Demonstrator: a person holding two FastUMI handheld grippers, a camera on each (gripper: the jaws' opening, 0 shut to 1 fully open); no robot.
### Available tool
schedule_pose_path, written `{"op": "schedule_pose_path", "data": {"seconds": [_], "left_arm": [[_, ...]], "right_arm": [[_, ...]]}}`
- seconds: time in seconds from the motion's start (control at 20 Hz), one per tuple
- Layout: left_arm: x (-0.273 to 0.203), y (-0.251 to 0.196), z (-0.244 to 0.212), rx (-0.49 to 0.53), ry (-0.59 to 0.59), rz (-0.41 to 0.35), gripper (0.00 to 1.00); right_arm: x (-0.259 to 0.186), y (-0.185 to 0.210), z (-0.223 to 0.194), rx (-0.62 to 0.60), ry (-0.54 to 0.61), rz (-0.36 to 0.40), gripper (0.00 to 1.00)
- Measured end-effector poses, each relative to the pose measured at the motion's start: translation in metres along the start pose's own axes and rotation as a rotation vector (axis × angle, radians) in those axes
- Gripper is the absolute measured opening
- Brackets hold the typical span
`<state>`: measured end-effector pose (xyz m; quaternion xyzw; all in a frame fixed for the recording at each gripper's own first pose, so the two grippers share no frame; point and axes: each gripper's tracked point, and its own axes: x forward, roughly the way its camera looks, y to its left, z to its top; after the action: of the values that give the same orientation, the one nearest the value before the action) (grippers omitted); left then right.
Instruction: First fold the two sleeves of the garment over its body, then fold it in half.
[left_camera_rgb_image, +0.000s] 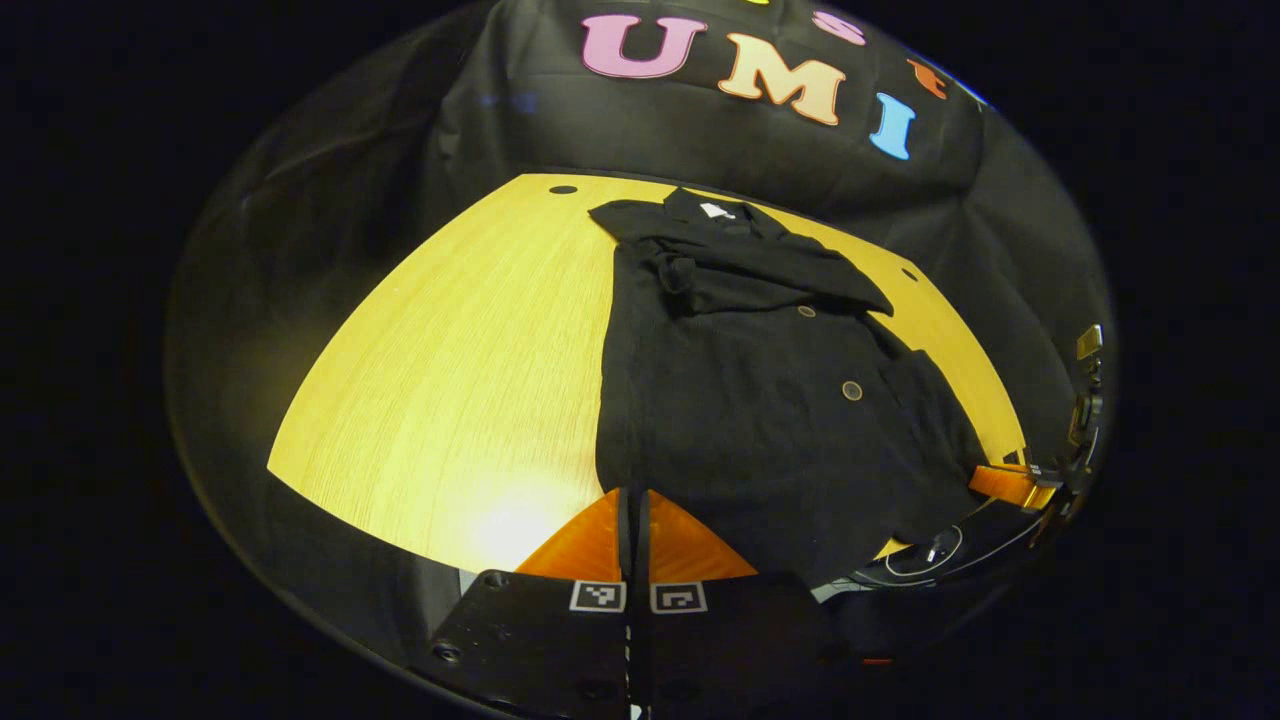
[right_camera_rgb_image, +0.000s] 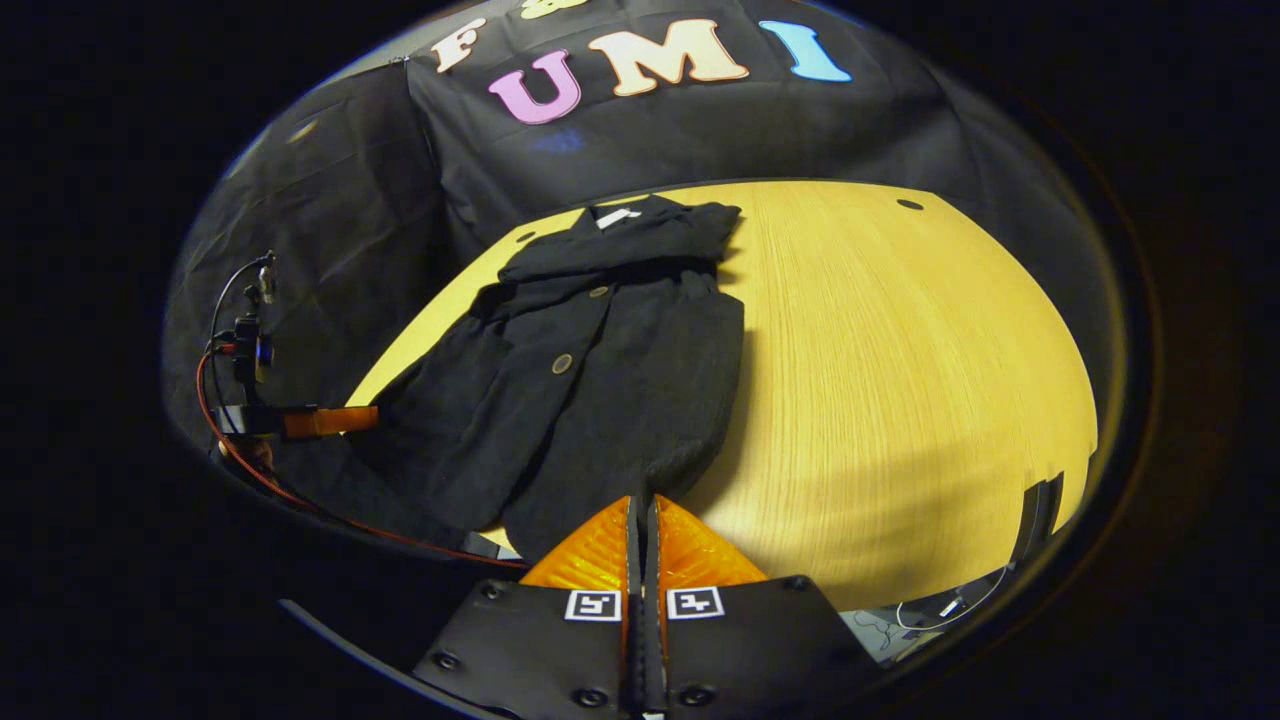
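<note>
Black garment lies flat on the yellow wood table, long axis running near to far, collar at the far end, hem at the near edge. A white neck tag shows at the collar; any writing on it is too small to read. Both sleeves are folded across the chest near the collar. Round buttons run down the front.

Left gripper view: left gripper at the near-left corner of the hem, fingers together, tips at the cloth edge; can't tell whether cloth is pinched between them. The right gripper shows at the garment's near-right corner, with cables behind it. Bare table stretches to the left of the garment.

Right gripper view: right gripper fingers together at the near hem; pinch on cloth can't be told. The left gripper shows at the left, touching the garment's edge, red cable trailing from it. Here the bare table lies to the right of the garment, and a dark hole sits far right in the tabletop.
</note>
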<state>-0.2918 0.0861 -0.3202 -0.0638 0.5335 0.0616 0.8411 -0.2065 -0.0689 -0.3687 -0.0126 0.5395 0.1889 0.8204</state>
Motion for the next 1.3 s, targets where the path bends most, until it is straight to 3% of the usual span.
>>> {"op": "schedule_pose_path", "data": {"seconds": [0.35, 0.85, 1.1, 1.3], "left_arm": [[0.001, -0.011, 0.056, -0.002, -0.077, -0.046, 0.00], [0.025, -0.003, 0.169, -0.058, -0.235, -0.056, 0.00], [0.037, -0.006, 0.216, -0.010, -0.288, -0.066, 0.00], [0.051, -0.004, 0.249, -0.031, -0.307, -0.085, 0.00]], "right_arm": [[-0.004, 0.031, 0.077, -0.012, -0.137, 0.044, 0.02], [0.001, 0.023, 0.193, -0.027, -0.284, 0.025, 0.02], [0.007, 0.024, 0.249, -0.034, -0.353, 0.020, 0.02], [0.021, 0.023, 0.287, -0.025, -0.389, 0.013, 0.02]]}}
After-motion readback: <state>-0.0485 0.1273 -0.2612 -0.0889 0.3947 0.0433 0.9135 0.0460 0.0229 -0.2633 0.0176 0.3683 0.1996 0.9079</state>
